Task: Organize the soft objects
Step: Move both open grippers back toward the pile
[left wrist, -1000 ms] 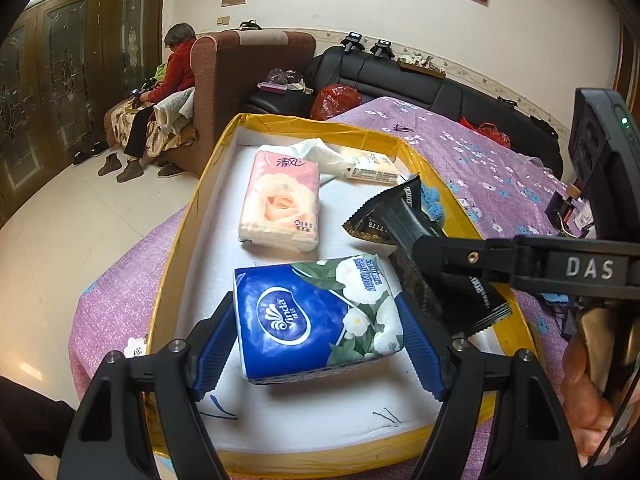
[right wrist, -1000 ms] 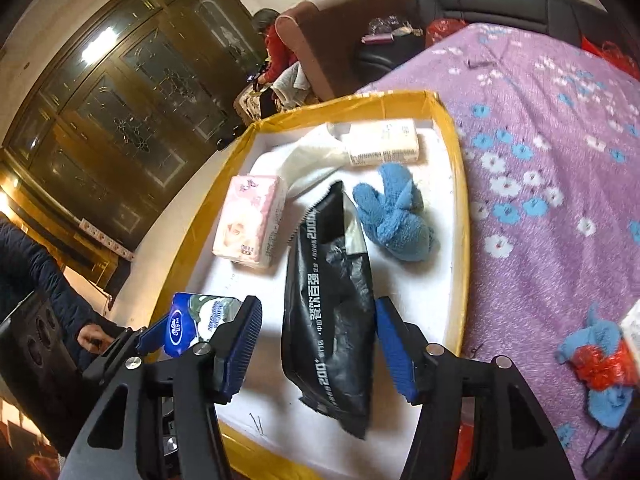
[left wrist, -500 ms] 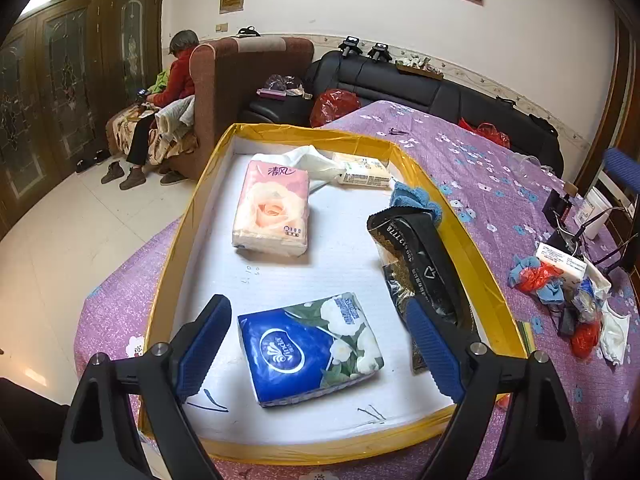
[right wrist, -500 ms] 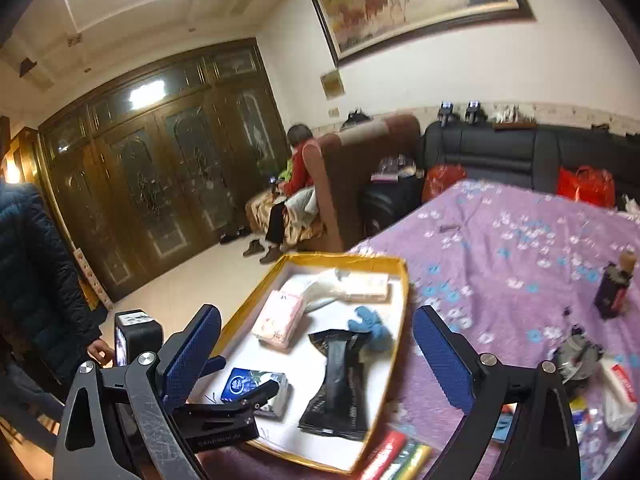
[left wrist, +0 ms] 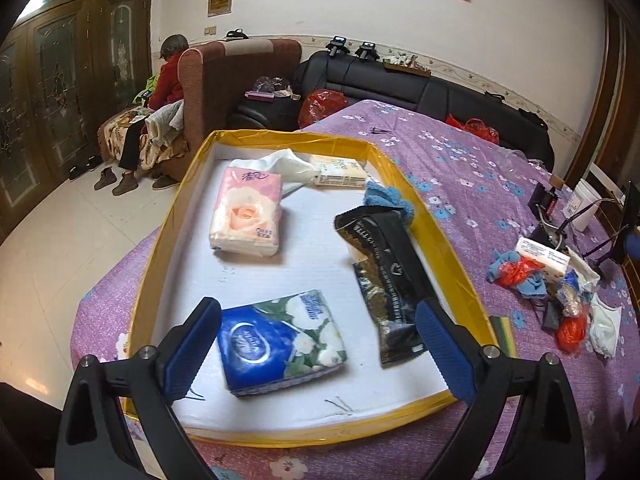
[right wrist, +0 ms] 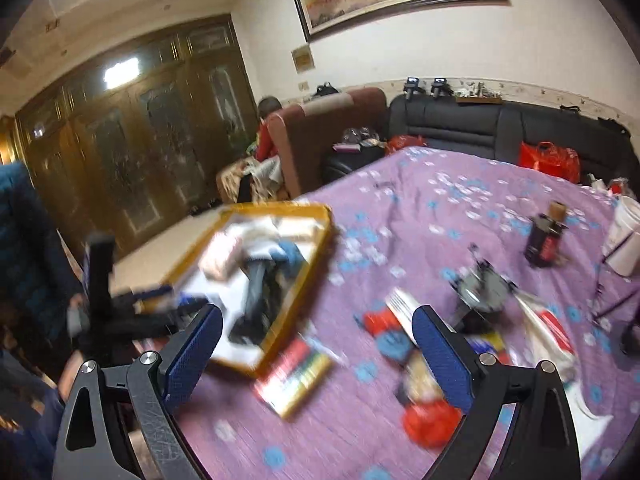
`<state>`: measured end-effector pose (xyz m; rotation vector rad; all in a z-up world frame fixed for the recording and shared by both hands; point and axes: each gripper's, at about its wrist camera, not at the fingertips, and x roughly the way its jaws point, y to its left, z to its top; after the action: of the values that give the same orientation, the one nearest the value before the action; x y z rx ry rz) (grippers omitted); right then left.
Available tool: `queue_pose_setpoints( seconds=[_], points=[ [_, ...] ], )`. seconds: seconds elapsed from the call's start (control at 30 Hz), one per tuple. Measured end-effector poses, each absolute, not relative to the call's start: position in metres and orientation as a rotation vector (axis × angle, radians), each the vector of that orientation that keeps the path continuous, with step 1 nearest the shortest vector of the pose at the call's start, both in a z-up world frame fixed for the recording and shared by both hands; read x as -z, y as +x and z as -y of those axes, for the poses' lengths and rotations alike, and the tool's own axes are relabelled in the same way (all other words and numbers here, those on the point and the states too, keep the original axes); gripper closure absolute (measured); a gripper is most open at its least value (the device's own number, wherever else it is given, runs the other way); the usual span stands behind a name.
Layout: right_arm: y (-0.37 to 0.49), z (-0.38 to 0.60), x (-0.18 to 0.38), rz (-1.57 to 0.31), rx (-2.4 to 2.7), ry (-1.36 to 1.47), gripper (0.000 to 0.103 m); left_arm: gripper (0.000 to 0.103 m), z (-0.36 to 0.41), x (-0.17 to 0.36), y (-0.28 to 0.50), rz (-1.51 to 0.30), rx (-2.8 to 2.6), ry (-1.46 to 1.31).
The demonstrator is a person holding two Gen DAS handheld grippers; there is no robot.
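Note:
A yellow-rimmed white tray (left wrist: pixel 160 240) holds a blue tissue pack (left wrist: pixel 280 344), a pink tissue pack (left wrist: pixel 246 212), a black packet (left wrist: pixel 388 268), a blue fluffy cloth (left wrist: pixel 384 196), a small white pack (left wrist: pixel 340 170) and a crumpled white tissue (left wrist: pixel 280 162). My left gripper (left wrist: pixel 318 312) hovers over the tray's near end. Its jaws are opening, and the blue pack lies flat between them, clear of both pads. My right gripper (right wrist: pixel 318 316) is open and empty above the purple cloth, right of the tray (right wrist: pixel 316 248). Blurred red and blue soft items (right wrist: pixel 380 324) lie ahead of it.
A purple flowered cloth (left wrist: pixel 460 184) covers the table. A clutter pile (left wrist: pixel 552 276) lies right of the tray, with a striped box (right wrist: pixel 296 376), a red bag (right wrist: pixel 432 420), a dark bottle (right wrist: pixel 544 236) and a white cup (right wrist: pixel 624 240). A person (left wrist: pixel 168 80) sits in an armchair behind.
The left jaws have spread away from the blue pack, which now rests in the tray. The right gripper let go of the black packet, then rose and swung right toward the clutter.

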<state>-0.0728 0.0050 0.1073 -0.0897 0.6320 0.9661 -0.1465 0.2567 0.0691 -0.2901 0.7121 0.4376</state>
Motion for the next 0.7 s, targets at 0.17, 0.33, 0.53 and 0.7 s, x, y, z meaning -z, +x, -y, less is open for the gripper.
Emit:
queue_pose_setpoints(
  seconds=[0.17,0.33,0.53,0.7],
  points=[
    [-0.074,0.023,-0.083,-0.633,-0.897,-0.115,0.005,0.005,-0.247,-0.072,-0.141,-0.696,-0.425,-0.292],
    [-0.052,0.045,-0.072,-0.684,-0.857,-0.036,0.005,0.005,-0.234,-0.075,-0.133,-0.689,-0.420,-0.248],
    [-0.047,0.056,-0.072,-0.685,-0.831,0.007,0.005,0.005,-0.226,-0.083,-0.139,-0.608,-0.426,-0.199],
    [-0.039,0.062,-0.069,-0.711,-0.803,0.057,0.005,0.005,-0.227,-0.089,-0.146,-0.592,-0.432,-0.197]
  ],
)
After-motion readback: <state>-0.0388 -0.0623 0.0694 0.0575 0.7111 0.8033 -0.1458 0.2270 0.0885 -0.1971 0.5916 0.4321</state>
